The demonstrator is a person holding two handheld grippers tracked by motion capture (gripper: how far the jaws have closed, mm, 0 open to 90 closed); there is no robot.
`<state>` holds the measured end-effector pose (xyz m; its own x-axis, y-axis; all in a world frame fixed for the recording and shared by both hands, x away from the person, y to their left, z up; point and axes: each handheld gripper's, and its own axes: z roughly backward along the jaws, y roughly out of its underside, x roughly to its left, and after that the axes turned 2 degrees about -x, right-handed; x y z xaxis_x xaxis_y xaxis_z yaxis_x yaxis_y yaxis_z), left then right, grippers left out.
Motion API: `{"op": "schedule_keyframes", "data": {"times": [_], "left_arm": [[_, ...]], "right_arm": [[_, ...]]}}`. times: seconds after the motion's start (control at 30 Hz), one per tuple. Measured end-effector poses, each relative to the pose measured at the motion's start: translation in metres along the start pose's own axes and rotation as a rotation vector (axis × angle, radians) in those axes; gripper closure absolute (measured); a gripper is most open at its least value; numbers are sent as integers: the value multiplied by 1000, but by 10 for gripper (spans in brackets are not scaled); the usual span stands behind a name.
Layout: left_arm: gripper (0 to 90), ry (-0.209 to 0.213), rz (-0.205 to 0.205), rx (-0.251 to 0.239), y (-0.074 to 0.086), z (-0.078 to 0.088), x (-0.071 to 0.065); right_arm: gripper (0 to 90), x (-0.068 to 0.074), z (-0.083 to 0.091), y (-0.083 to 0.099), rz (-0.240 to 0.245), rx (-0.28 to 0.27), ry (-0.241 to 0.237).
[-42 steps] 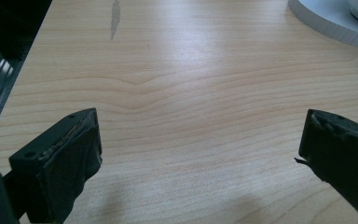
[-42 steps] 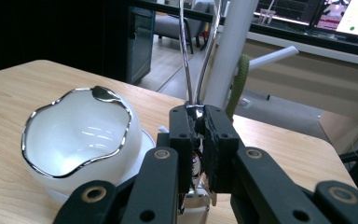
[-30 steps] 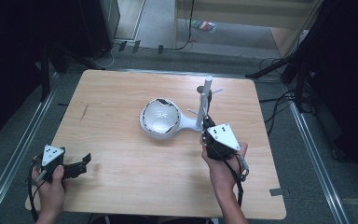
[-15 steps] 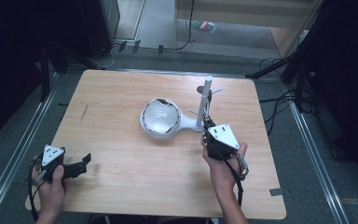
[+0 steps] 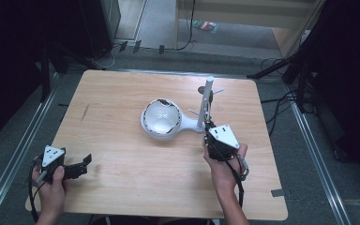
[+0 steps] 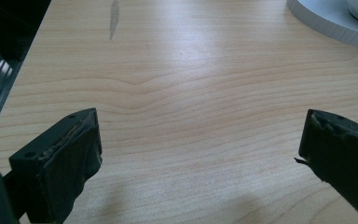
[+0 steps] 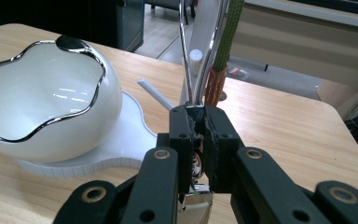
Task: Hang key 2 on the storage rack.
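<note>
**Item: chrome wire utensil, held at the white stand**

- Location: towards the right edge of the worktop, just in front of the upright post, which rises from the flat white base.
- Grip: the right tongs are closed fully on the utensil's lower end. Two bright wires rise from between the pads and run up past the top of the right gripper view.
- Left tongs: spread wide with nothing between them, parked low near the front-left corner of the worktop.
- Appearance: thin, polished, mirror-bright metal bent in a narrow loop. A shiny flat piece is seen below the jaws. Whether it is a whisk or a looped handle cannot be told, as the top is cut off.
- Neighbours: a white bowl with a wavy chrome rim, seated on the base near the middle of the worktop. A green rod with an orange lower part stands close behind the wires.

**Handling note (judgement):** hanging on the post appears to be the step in hand.

- The loop should be kept upright and the grip firm, since polished wire is likely to slip or twist.
- It should be raised slowly, clear of the green rod.
- The loop should be lined up with a side peg before release.
- The bowl's rim should be avoided.
</note>
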<state>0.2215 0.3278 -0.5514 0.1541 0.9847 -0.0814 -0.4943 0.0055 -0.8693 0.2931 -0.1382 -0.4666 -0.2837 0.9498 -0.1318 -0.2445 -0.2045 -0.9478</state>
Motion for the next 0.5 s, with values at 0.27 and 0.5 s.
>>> {"op": "schedule_keyframes", "data": {"times": [0.27, 0.5], "left_arm": [[0, 0, 0, 0, 0, 0, 0], [0, -1, 0, 0, 0, 0, 0]], "right_arm": [[834, 0, -3, 3, 3, 18, -1], [834, -1, -7, 7, 2, 36, -2]]}}
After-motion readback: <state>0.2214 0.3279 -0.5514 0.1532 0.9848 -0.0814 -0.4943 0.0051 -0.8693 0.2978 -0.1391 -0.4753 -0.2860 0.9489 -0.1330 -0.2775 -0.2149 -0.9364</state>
